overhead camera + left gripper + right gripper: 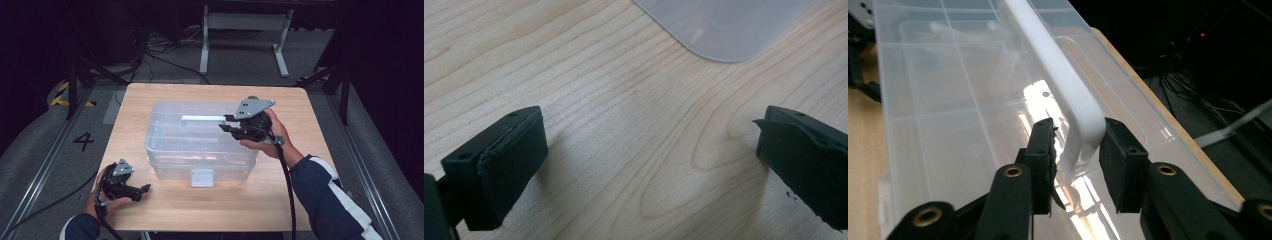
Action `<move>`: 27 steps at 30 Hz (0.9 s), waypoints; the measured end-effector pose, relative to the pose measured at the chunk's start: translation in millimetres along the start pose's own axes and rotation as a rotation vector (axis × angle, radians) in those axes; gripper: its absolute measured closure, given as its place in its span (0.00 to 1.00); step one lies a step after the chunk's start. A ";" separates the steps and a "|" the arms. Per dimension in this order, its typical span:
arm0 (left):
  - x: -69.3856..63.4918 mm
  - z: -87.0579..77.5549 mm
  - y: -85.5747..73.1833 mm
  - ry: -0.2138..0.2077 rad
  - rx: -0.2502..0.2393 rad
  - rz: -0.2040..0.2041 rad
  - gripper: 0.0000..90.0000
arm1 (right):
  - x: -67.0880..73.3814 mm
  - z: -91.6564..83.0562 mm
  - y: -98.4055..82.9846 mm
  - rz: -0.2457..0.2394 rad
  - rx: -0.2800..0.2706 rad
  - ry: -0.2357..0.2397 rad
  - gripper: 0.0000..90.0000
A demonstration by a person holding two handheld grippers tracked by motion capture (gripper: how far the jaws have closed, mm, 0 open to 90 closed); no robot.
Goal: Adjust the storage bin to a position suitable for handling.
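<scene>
Table (150,100): light wood, square top, rounded corners, dark floor around it.

Bin (200,145): clear plastic, lidded, rectangular, sits roughly mid-table, long side across the person's view. Lid is see-through with moulded ribs in a grid; glare on it in the right gripper view (963,100). Inside is hard to make out through the plastic. One rounded bin corner (724,25) shows at the top of the left gripper view, frosted, flat on the wood.

Latch (202,177): small pale clip on the bin's near side, centred, hanging down toward the table.

Handle (202,118): white bar on the lid, lying along the bin's length toward the far side. In the right gripper view it (1058,85) runs away from the camera, with its rounded end bending down to the lid.

Right gripper (231,123): above the bin's right end, held by the right hand (272,135), grey plate on top, cable trailing back over the sleeve. Jaws straddle the handle's end, one on each side (1077,150); the left jaw looks to be touching it, a thin gap on the other side. Partly closed, not clamped.

Left gripper (145,189): on the table near the bin's near-left corner, apart from the bin, in the left hand (107,200). Jaws spread wide (651,150), bare wood between them, pinching nothing.
</scene>
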State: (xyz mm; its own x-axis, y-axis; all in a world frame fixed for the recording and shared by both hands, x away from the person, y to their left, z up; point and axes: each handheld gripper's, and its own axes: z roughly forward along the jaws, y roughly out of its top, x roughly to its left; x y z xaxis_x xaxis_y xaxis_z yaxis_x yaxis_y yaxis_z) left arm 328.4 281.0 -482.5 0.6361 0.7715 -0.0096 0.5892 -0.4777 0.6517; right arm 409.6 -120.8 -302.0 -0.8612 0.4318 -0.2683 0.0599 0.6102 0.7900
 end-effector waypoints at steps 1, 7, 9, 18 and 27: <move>0.0 0.0 0.0 0.000 0.000 0.000 0.01 | 0.0 0.0 0.0 0.000 0.000 0.000 0.78; 0.6 -1.1 -0.3 -0.002 -0.009 0.023 0.02 | 0.2 4.2 2.1 0.020 0.016 -0.024 0.83; -1.0 -2.5 -1.6 -0.018 -0.022 0.030 0.08 | 0.9 4.5 3.2 0.024 0.018 -0.028 0.83; -2.4 -5.8 1.8 0.011 -0.034 0.001 0.28 | -2.0 4.2 4.6 0.046 0.020 -0.010 0.84; -13.4 -25.3 17.2 0.053 -0.142 0.015 0.35 | -4.6 3.3 8.2 0.052 0.029 -0.012 0.84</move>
State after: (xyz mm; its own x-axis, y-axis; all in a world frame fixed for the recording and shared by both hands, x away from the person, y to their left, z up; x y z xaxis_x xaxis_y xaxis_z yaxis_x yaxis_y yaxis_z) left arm 317.3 273.1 -452.0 0.6153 0.7874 0.0385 0.5009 -0.4282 0.7522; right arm 415.8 -115.6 -296.1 -0.8506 0.4708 -0.2342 0.1189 0.6061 0.7865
